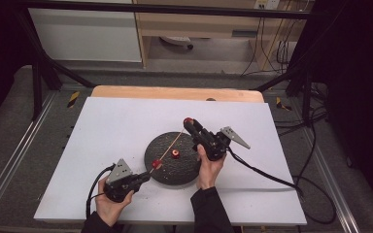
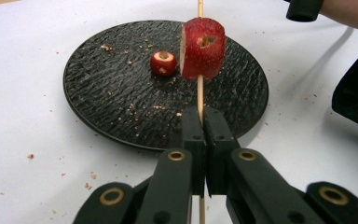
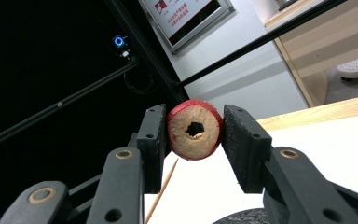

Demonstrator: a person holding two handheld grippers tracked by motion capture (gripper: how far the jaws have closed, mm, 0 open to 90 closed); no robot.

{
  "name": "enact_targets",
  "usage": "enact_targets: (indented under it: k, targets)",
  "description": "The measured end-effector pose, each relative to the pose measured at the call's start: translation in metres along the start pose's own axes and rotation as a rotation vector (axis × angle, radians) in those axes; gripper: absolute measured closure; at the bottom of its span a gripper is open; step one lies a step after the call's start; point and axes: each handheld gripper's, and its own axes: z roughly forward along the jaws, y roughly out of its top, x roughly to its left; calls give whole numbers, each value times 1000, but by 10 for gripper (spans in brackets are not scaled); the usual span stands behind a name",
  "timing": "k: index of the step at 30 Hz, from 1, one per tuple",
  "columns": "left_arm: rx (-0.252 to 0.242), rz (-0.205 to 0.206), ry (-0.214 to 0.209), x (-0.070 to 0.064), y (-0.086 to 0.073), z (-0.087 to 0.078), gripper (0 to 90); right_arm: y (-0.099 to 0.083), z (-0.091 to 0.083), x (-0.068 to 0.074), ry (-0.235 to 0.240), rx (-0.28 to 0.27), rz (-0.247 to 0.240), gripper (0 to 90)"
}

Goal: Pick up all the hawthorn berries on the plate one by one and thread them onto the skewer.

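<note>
Pinching the wooden skewer (image 2: pixel 200 95) above the black plate (image 2: pixel 102 112), the left gripper (image 2: pixel 204 122) carries one threaded fruit slice (image 2: pixel 203 48); the right gripper (image 3: pixel 195 135) clamps a cored slice (image 3: pixel 195 129), seemingly just past the skewer's tip

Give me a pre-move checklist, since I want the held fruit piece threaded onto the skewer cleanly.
1. Left gripper clamped on the skewer: ok.
2. Right gripper squeezing the cored piece: ok.
3. Hole through that piece open: ok.
4. Skewer tip lined up with the hole: not ok, it sits below and to the left in the right gripper view.
5. First piece already on the skewer: ok.
6. Spare piece resting on the black plate: ok.
</note>
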Motion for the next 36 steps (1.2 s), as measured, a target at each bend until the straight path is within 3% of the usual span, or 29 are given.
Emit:
enact_targets:
  k: [22,36]
  targets:
    - [-18,-29,23,-11,13,12,885,-5,-1,1,14,12,-10,611]
    - [-29,-36,30,-8,15,18,886,-8,-3,3,18,21,-10,612]
